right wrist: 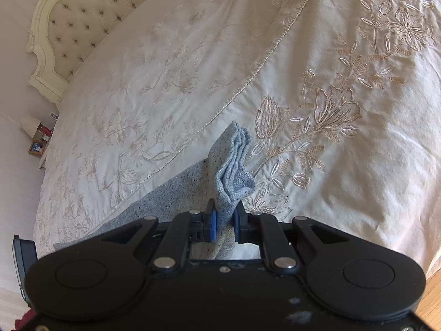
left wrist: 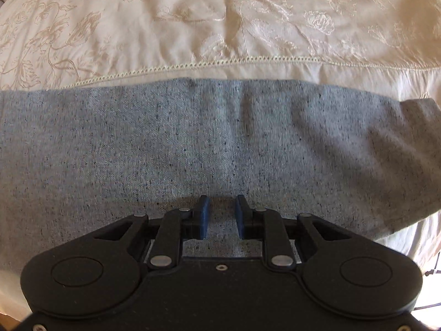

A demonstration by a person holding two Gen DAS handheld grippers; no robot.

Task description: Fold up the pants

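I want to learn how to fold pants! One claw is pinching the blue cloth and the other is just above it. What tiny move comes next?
Probably lower the left gripper and close it on the pants. Its jaws stand apart over flat cloth, holding nothing, while the right gripper already pinches a bunched end. Two grips would let the fold lift evenly.

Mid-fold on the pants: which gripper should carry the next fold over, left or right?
Right. The right gripper is already clamped on a bunched end of the pants, lifted off the bedspread. The left gripper is open above flat fabric, holding nothing.
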